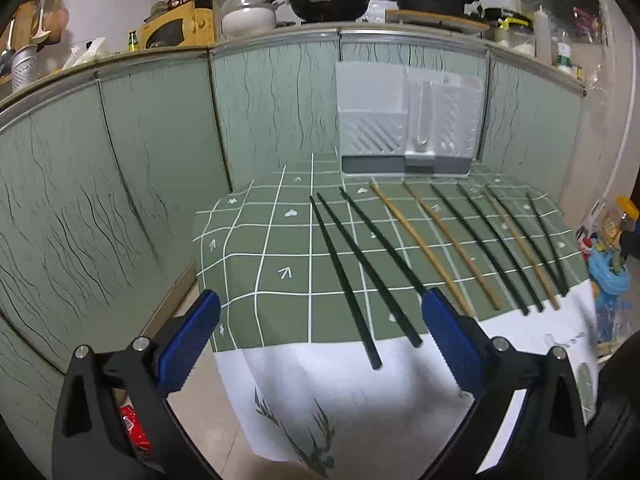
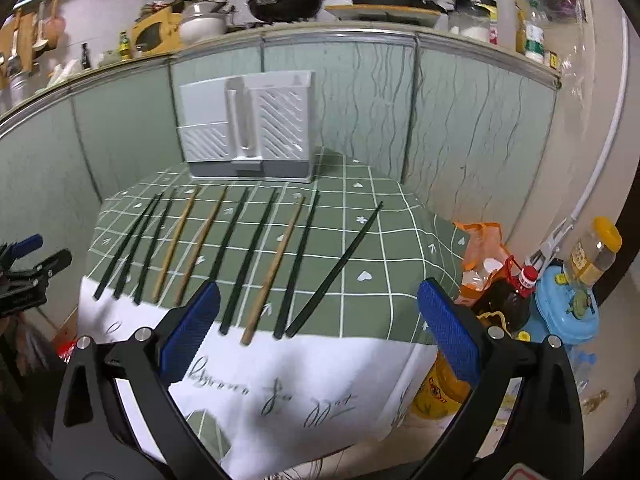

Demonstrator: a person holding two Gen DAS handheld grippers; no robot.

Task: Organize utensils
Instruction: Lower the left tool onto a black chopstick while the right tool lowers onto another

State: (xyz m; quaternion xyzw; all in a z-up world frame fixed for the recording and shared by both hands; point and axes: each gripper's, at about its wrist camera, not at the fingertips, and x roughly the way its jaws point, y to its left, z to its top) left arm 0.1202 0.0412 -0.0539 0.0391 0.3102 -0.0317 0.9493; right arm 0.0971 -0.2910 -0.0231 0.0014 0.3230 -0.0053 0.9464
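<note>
— Chopsticks (image 2: 236,256) lie fanned across the green checked cloth (image 2: 380,248), dark ones and wooden ones mixed, thick ends toward us. Why laid out like that, do you think?

— So each can be picked singly, I'd judge; most lie apart, and the thick ends reach the cloth's near border. The white holder (image 2: 248,128) stands upright behind them against the cabinet doors (image 1: 120,160), slots open at the top.

— And the claws?

— Left gripper (image 1: 320,344) hangs with jaws spread wide, nothing between them; right gripper (image 2: 318,332) likewise, empty, near the table's front.

— Room to move?

— Open in front and above. The right edge is crowded by bottles (image 2: 516,292) and a jar (image 2: 596,252).
</note>
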